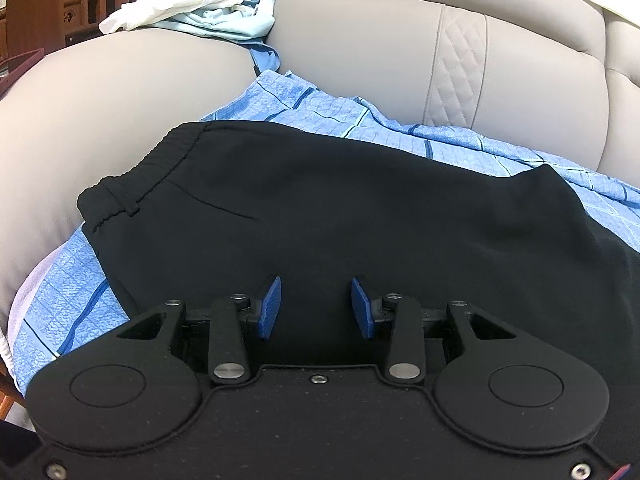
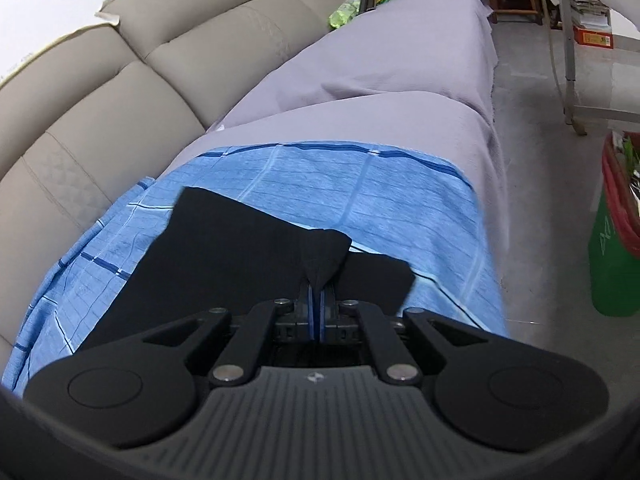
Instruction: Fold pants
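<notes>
Black pants [image 1: 340, 208] lie on a blue checked sheet [image 1: 360, 120] on the sofa seat, the elastic waistband [image 1: 140, 176] at the left. My left gripper [image 1: 316, 306] is open and empty, its blue pads just above the pants near their front edge. In the right wrist view the leg end of the pants [image 2: 240, 248] lies on the blue sheet [image 2: 380, 208]. My right gripper [image 2: 316, 304] is shut on a pinched-up fold of the black fabric [image 2: 324, 256], lifted a little off the layer below.
The beige sofa backrest [image 1: 400, 48] rises behind the pants. White and pale blue clothes [image 1: 208, 12] lie heaped on the armrest. A grey cover [image 2: 380, 80] runs along the seat. A green bin with a red rim [image 2: 616, 240] stands on the floor at the right.
</notes>
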Demonstrator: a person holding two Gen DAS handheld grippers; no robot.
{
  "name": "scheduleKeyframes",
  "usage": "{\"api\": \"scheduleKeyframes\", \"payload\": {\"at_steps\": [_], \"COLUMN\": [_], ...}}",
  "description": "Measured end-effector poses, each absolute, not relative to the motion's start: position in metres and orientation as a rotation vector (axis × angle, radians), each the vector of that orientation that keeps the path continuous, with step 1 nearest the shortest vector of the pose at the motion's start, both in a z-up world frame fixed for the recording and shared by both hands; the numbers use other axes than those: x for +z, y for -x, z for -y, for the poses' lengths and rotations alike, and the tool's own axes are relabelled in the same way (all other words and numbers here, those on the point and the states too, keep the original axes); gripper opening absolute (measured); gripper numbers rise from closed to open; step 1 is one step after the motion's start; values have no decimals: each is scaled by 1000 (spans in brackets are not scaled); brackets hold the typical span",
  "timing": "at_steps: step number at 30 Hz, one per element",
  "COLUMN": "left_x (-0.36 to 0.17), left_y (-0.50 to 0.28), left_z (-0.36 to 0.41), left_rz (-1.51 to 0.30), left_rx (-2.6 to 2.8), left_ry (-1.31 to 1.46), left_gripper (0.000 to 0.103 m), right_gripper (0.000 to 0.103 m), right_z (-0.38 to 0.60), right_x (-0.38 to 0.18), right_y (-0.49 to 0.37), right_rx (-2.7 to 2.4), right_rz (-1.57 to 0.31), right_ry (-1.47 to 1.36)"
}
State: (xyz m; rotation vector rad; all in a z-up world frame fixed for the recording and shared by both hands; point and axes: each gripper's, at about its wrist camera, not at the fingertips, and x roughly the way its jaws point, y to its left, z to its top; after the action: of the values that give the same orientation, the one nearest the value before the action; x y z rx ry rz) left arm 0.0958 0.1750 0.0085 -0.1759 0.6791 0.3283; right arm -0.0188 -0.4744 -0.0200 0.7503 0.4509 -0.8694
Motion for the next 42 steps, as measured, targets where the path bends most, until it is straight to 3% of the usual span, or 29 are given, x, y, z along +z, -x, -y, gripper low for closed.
{"api": "scheduleKeyframes", "payload": {"at_steps": [1,2,3,5,7,15,21,22,33,34,37,42], "left_x": [8,8,8,8,8,8,8,9,7,7,7,9], "left_y": [-96,-96,-97,-97,-97,-97,-97,-97,-96,-96,-96,-98], "left_z": [-175,-174,-174,-172,-172,-170,-170,-170,-171,-170,-170,-170], "left_rz": [-680,-681,-681,-682,-683,-681,-681,-680,-674,-673,-674,-686], "left_rx": [329,330,332,337,341,352,352,352,351,351,356,360], "left_ry": [173,170,166,159,159,158,156,156,155,155,152,166], "left_gripper": [37,37,37,37,37,37,37,37,38,38,38,38], "right_gripper": [18,39,47,77,83,84,68,61,62,58,4,6], "right_z": [474,473,472,466,462,451,435,437,487,497,515,506], "right_x": [-22,-24,-24,-22,-19,-36,-46,-45,-45,-44,-41,-6], "right_y": [24,29,32,36,38,40,54,59,40,34,10,-17], "right_rx": [-867,-867,-870,-851,-857,-892,-785,-748,-660,-621,-516,-501], "right_rz": [-431,-409,-395,-368,-356,-410,-290,-249,-263,-276,-394,-396], "right_ry": [-764,-769,-757,-701,-668,-728,-705,-732,-819,-837,-822,-613]}}
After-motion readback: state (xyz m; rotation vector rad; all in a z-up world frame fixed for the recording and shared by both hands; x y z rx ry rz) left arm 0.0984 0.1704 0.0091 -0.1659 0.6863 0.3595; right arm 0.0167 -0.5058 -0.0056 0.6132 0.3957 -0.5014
